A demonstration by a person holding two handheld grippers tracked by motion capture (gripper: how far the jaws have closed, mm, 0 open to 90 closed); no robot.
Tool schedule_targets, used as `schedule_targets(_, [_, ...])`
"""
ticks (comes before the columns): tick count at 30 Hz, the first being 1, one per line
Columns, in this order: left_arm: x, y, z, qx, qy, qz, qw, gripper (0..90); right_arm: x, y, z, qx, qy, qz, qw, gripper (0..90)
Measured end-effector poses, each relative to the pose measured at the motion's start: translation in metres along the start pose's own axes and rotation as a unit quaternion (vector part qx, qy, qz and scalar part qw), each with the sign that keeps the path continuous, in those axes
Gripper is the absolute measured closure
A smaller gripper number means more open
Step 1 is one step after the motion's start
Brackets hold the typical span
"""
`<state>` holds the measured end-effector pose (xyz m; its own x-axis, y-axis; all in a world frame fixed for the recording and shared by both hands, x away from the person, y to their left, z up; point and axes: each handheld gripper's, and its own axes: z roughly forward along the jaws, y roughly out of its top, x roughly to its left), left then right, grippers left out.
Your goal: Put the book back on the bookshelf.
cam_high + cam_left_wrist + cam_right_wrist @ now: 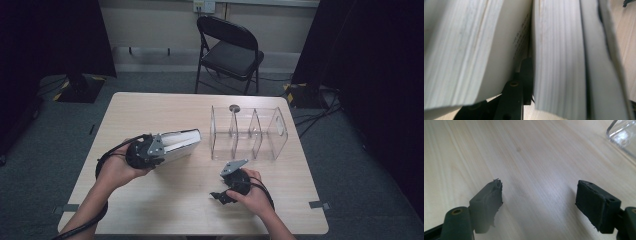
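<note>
Right tongs (218, 196) spread over bare table; left tongs (161, 146) pinching the book (181, 143).

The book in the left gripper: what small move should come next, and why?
Probably carry the book right, toward the clear rack, turning it upright for a slot. The left gripper is shut on it, pages showing close around the jaws in its own view, and the rack's slots look empty. The right gripper stands open above the table, free to steady the rack.

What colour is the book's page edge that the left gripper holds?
Off-white, with faint vertical page lines on the book; clearest in the left gripper view.
</note>
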<state>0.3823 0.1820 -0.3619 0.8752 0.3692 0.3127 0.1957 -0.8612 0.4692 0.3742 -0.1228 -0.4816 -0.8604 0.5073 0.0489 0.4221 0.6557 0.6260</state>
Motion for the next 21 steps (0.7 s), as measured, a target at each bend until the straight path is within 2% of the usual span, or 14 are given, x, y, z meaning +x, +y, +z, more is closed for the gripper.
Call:
schedule_targets(3, [0.001, 0.000, 0.000, 0.001, 0.001, -0.002, 1.0000, 74.1, -0.001, -0.003, 0.005, 0.000, -0.009, -0.019, 0.9998, 18.7])
schedule_targets(4, [0.002, 0.000, 0.000, -0.001, -0.001, -0.006, 1.0000, 74.0, -0.001, -0.003, 0.005, -0.001, -0.010, -0.016, 0.9998, 18.7])
schedule_targets(5, [0.003, 0.000, -0.001, 0.006, -0.002, -0.001, 1.0000, 74.0, -0.002, -0.003, 0.005, 0.000, -0.010, -0.022, 0.9997, 18.3])
schedule_targets(6, [0.003, 0.001, -0.001, 0.005, -0.005, -0.004, 1.0000, 74.0, -0.002, -0.004, 0.005, 0.000, -0.020, -0.024, 0.9995, 15.1])
schedule_targets(7, [0.005, 0.001, -0.002, 0.010, -0.007, 0.001, 0.9999, 74.0, -0.003, -0.005, 0.006, -0.007, -0.017, -0.020, 0.9996, 14.0])
schedule_targets(14, [0.007, -0.002, -0.004, 0.005, -0.019, -0.010, 0.9998, 74.0, -0.007, -0.015, 0.007, -0.046, -0.020, -0.014, 0.9986, 12.2])
schedule_targets(16, [0.007, -0.003, -0.006, 0.009, -0.023, -0.002, 0.9997, 73.9, -0.006, -0.016, 0.008, -0.057, -0.026, -0.012, 0.9980, 11.9])
schedule_targets(17, [0.006, -0.003, -0.007, 0.008, -0.026, -0.002, 0.9996, 73.9, -0.005, -0.017, 0.008, -0.056, -0.028, -0.006, 0.9980, 11.9])
schedule_targets(19, [0.004, -0.004, -0.009, 0.006, -0.026, -0.005, 0.9996, 73.8, -0.005, -0.018, 0.009, -0.064, -0.027, -0.007, 0.9975, 11.8])
schedule_targets(20, [0.004, -0.005, -0.010, 0.007, -0.037, -0.001, 0.9993, 73.7, -0.005, -0.018, 0.009, -0.069, -0.025, -0.007, 0.9973, 11.9])
schedule_targets(21, [0.002, -0.006, -0.011, 0.007, -0.031, 0.000, 0.9995, 73.6, -0.006, -0.018, 0.009, -0.069, -0.025, -0.008, 0.9972, 12.0])
